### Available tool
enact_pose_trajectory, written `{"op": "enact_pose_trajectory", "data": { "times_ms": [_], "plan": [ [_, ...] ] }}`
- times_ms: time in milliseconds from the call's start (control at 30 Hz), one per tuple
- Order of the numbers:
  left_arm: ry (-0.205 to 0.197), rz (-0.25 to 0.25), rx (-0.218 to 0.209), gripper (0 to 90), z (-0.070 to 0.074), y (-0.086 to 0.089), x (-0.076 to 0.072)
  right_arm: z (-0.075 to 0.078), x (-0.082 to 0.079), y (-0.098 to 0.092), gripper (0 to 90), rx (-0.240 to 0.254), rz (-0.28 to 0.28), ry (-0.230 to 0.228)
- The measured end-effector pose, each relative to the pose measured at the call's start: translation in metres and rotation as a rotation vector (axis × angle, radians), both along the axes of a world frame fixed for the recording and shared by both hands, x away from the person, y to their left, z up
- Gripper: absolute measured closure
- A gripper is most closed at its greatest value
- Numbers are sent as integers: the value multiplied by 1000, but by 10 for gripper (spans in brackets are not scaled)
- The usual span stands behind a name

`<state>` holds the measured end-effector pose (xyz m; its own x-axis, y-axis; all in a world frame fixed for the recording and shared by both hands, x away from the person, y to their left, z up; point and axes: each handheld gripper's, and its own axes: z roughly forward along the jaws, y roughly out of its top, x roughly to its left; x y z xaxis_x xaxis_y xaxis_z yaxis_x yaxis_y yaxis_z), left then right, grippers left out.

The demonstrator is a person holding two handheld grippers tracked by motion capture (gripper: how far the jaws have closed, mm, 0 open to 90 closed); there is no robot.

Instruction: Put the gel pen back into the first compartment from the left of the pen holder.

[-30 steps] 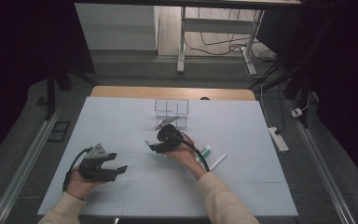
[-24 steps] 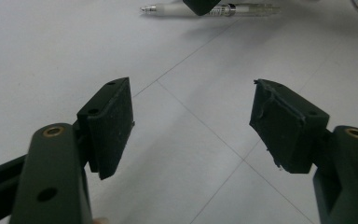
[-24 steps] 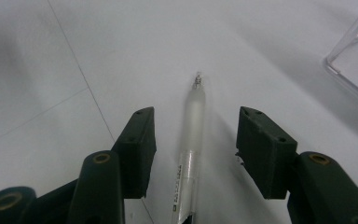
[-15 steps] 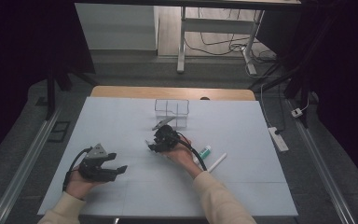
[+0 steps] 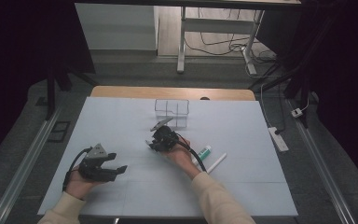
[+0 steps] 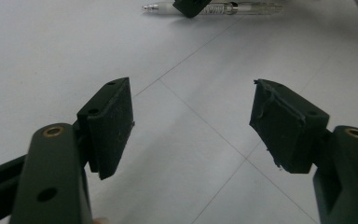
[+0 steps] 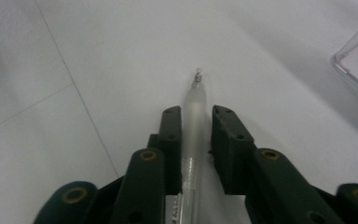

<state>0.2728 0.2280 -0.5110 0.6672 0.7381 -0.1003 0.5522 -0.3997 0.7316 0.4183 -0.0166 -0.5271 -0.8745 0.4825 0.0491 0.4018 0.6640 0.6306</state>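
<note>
Clear plastic forms the pen (image 7: 195, 135) that lies on the white surface (image 5: 121, 116), and the right gripper (image 7: 196, 140) has just been closing its jaws onto the barrel, clamping it, tip pointing ahead. Near it stands a transparent compartment box (image 5: 171, 112). The left gripper (image 6: 191, 126) rests released, jaws wide apart over bare surface. A toothpaste tube (image 5: 204, 152) lies beside the right hand (image 5: 182, 156).

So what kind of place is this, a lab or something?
Probably a lab or recording workspace: a pale table set up in a dark room, cables trailing on the floor behind, and a person working with a hand-held gripper in each hand.
</note>
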Motion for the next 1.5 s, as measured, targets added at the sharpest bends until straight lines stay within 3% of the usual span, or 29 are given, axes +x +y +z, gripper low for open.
{"op": "enact_pose_trajectory", "data": {
  "times_ms": [367, 1500],
  "plan": [
    [1, 1, 1, 298, 0, 0, 0, 4, 1, -6, 792, 44, -17, 17],
    [2, 0, -6, 298, 0, 1, 1, 39, -6, -31, 796, 198, -34, -57]
  ]
}}
